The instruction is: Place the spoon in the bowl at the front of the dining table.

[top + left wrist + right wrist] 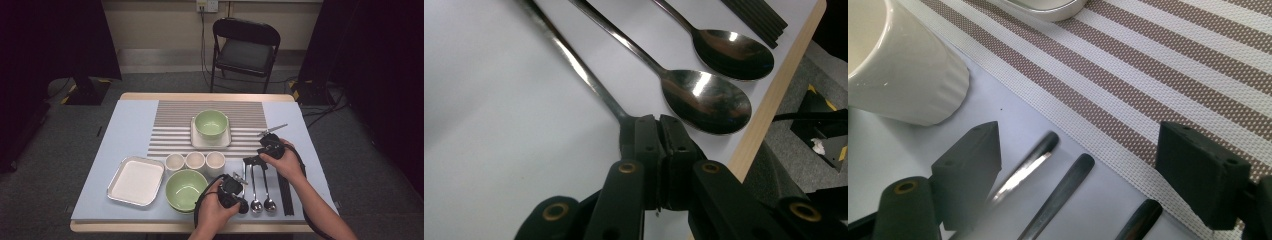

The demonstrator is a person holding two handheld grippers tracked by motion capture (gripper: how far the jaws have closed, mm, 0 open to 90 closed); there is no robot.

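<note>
**Left gripper view: third spoon pinched, not yet lifted**

Left gripper view has the left gripper (pixel 659 125) pressed together on the neck of the nearest spoon (pixel 574 62), which lies flat on the table (pixel 489 115) just beside two other spoons (pixel 706 100). Farther up, the right gripper (pixel 1088 165) hovers spread wide over the handle tips, holding nothing. I judge the grasp made; lifting and placing remain. Beyond stand cups (pixel 195 161), bowls (pixel 184 189) and a striped mat (pixel 210 112).

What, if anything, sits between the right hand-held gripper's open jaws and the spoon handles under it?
Nothing visible. The right hand-held gripper hangs open over three spoon handles on bare tabletop; the white cup and striped mat lie off to the sides. The left hand-held gripper is shut on the leftmost spoon's bowl end.
</note>
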